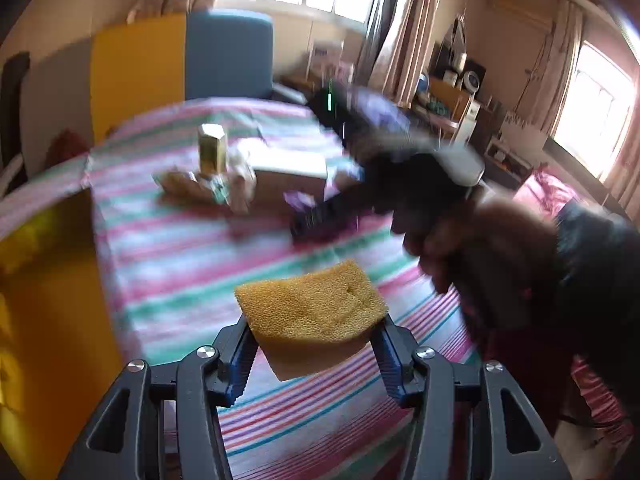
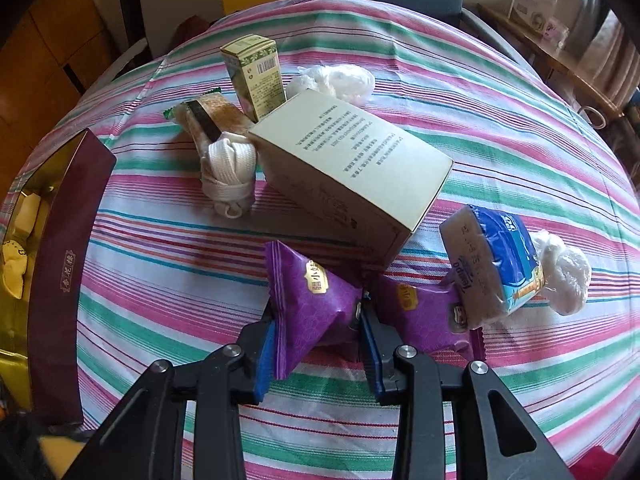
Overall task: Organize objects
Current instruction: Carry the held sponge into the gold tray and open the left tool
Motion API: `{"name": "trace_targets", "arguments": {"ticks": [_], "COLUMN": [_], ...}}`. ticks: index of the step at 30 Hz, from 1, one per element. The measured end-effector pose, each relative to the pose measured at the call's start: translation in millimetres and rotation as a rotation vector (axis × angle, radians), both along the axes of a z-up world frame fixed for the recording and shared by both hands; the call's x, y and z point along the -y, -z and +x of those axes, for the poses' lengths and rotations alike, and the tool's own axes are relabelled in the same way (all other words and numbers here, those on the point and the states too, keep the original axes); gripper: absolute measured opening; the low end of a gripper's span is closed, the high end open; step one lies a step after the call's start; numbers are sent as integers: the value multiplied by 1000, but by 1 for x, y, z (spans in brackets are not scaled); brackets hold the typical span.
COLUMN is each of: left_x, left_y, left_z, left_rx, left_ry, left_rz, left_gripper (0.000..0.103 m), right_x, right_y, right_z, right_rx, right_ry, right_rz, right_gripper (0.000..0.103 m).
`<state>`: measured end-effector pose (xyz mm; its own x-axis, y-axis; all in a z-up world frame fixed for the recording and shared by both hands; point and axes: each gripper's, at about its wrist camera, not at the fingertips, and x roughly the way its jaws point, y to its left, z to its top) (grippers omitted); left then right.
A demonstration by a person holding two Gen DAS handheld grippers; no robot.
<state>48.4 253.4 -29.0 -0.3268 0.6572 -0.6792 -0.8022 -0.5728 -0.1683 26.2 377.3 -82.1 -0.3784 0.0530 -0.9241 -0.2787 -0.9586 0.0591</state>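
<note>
Yellow sponge (image 1: pixel 310 312) pinched by left gripper (image 1: pixel 314 354) (above striped cloth (image 1: pixel 192 264)).

Sponge (image 1: pixel 310 306) porous, rough; purple packet (image 2: pixel 310 304) glossy film (creased); tablecloth (image 2: pixel 500 128) woven cloth.

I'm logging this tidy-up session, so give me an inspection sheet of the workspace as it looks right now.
Surface: striped cloth covers the table.
Job's things: yellow sponge; two purple snack packets; tissue pack; beige carton; small green box; white rolled cord; dark red open box at the table's edge.
Clutter: two white crumpled bags.
Grippers: left gripper holds the sponge off the cloth; right gripper shut on one purple packet.
Cables: nothing seen.
Surroundings: windows, curtains, cluttered shelves.
</note>
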Motion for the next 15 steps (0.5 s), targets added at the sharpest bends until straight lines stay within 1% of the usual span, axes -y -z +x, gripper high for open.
{"name": "trace_targets", "arguments": {"ticks": [2,5,8,10,11,12,15], "left_x": [12,40,75,105,120,139,183], "left_y": [-13,-28,-32,-30,-29,-25,-11], "left_z": [-1,-8,-24,-38,-45,-53,-75], "left_rx": [-28,-46,-40,-36,-36,-28,17], "left_ry": [-21,-77,-181,-267,-316,-371,-496], "left_rz": [9,21,-10,-37,-63,-92,-142], "left_gripper": [53,53,53,54,53,54,53], "right_x": [1,3,5,7,7,8,8], "right_y": [0,0,0,0,0,0,0], "right_z": [0,1,1,2,2,2,2], "right_rx": [2,4,9,12,13,14,15], "right_ry": [-5,-10,-14,-18,-20,-21,-24], "right_rz": [10,23,34,45,50,53,58], "right_gripper": [37,37,37,37,37,37,37]}}
